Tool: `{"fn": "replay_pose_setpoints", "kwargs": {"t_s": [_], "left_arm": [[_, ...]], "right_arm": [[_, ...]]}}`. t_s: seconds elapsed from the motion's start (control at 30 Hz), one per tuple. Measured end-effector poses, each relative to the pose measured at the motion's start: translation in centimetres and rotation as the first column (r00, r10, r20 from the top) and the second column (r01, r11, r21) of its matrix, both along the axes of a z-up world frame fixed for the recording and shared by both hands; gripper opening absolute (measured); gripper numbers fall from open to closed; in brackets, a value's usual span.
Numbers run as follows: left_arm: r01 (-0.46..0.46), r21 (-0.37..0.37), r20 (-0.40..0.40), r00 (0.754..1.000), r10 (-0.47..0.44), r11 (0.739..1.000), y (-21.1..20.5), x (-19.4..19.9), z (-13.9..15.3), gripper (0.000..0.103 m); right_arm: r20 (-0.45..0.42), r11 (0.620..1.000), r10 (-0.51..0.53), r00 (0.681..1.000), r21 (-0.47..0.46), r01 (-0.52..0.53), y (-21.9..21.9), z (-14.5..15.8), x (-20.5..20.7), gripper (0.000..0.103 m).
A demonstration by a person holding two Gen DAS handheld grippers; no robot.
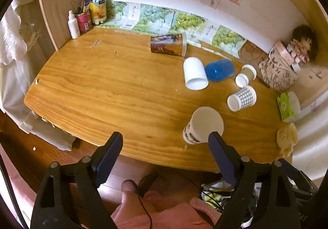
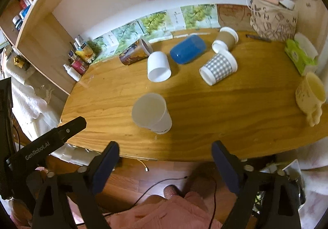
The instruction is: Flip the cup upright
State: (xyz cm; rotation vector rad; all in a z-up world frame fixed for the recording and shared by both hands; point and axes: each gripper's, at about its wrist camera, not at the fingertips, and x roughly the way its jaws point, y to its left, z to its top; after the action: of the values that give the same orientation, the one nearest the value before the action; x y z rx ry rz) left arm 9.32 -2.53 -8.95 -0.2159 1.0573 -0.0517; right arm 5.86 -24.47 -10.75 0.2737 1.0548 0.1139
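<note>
A white paper cup [image 1: 203,125] [image 2: 151,113] stands upright near the front edge of the wooden table [image 1: 114,85] [image 2: 235,110]. Several cups lie on their sides further back: a white cup [image 1: 194,73] [image 2: 158,66], a blue cup [image 1: 219,70] [image 2: 187,49], a checked cup [image 1: 242,98] [image 2: 219,68], a brown paper cup [image 1: 246,75] [image 2: 225,40] and a picture-printed cup [image 1: 168,44] [image 2: 135,52]. My left gripper [image 1: 165,143] is open and empty, over the table's front edge. My right gripper [image 2: 165,151] is open and empty, just off that edge.
Bottles and pen holders [image 1: 86,18] stand at the back left by a wooden shelf wall. A patterned bag [image 1: 276,71] [image 2: 272,20], a green tissue pack [image 1: 286,108] [image 2: 299,57] and a cream mug [image 1: 287,138] [image 2: 309,95] sit at the right. Cables lie on the floor below.
</note>
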Motion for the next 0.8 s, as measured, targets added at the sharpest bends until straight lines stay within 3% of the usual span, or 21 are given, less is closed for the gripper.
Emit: {"fn": "replay_pose_setpoints", "kwargs": {"t_s": [0.23,0.37,0.57,0.8], "left_arm": [[0.034,0.019,0.032,0.999,-0.035,0.999,-1.1,-0.5,1.5,0.089],[0.032,0.049,0.087,0.996,-0.036,0.998,-1.4,-1.4,2.6,0.102],[-0.008,0.089,0.176,0.984,-0.008,0.996,-1.0,-2.7,4.2,0.102],[-0.001,0.127,0.199,0.98,-0.025,0.992,-1.3,-3.1,4.7,0.103]], "right_arm": [[-0.007,0.997,0.059,0.998,-0.046,-0.06,-0.1,0.9,0.0,0.095],[0.017,0.995,0.069,0.997,-0.07,-0.068,0.0,1.5,-0.3,0.102],[0.051,0.993,0.071,0.996,-0.102,-0.066,0.6,2.1,-1.3,0.102],[0.088,0.989,0.068,0.994,-0.136,-0.056,1.0,3.1,-2.4,0.102]]}}
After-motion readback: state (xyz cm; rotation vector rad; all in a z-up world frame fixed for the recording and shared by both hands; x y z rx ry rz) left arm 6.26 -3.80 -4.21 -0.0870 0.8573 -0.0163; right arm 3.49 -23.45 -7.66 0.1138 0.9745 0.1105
